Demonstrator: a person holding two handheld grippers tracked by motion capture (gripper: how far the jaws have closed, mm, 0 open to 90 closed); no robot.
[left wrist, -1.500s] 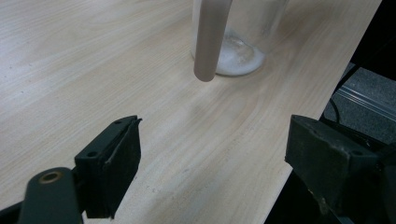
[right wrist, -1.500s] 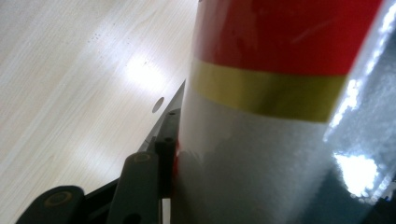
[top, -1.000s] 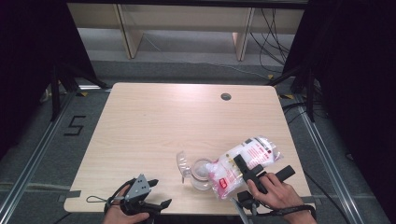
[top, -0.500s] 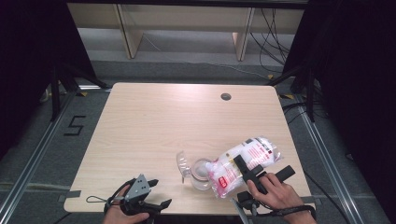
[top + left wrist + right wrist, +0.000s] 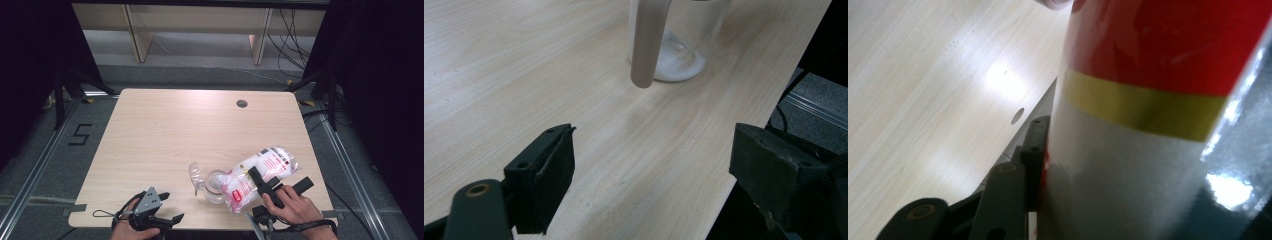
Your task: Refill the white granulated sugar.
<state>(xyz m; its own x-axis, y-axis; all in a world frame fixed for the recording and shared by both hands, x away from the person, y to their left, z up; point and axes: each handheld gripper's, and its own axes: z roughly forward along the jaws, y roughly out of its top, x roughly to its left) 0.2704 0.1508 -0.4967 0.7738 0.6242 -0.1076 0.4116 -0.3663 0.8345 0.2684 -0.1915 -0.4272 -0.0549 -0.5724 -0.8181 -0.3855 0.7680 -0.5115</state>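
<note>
One bag of white grains and one glass jar sit near the tabletop's front edge. The right gripper has its jaws clamped on the bag, whose red print is too small to read. The left gripper waits with jaws wide and empty. A "5" marks the floor.

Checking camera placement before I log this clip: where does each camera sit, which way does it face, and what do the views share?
High view: above the person's side, facing forward and down on the table; both hands, left gripper and right gripper show.
Left gripper view: rides on the left gripper, facing across the table edge at the jar; open jaws show.
Right gripper view: rides on the right gripper, pressed against the bag; one jaw shows.
Shared: jar, bag, tabletop.
</note>
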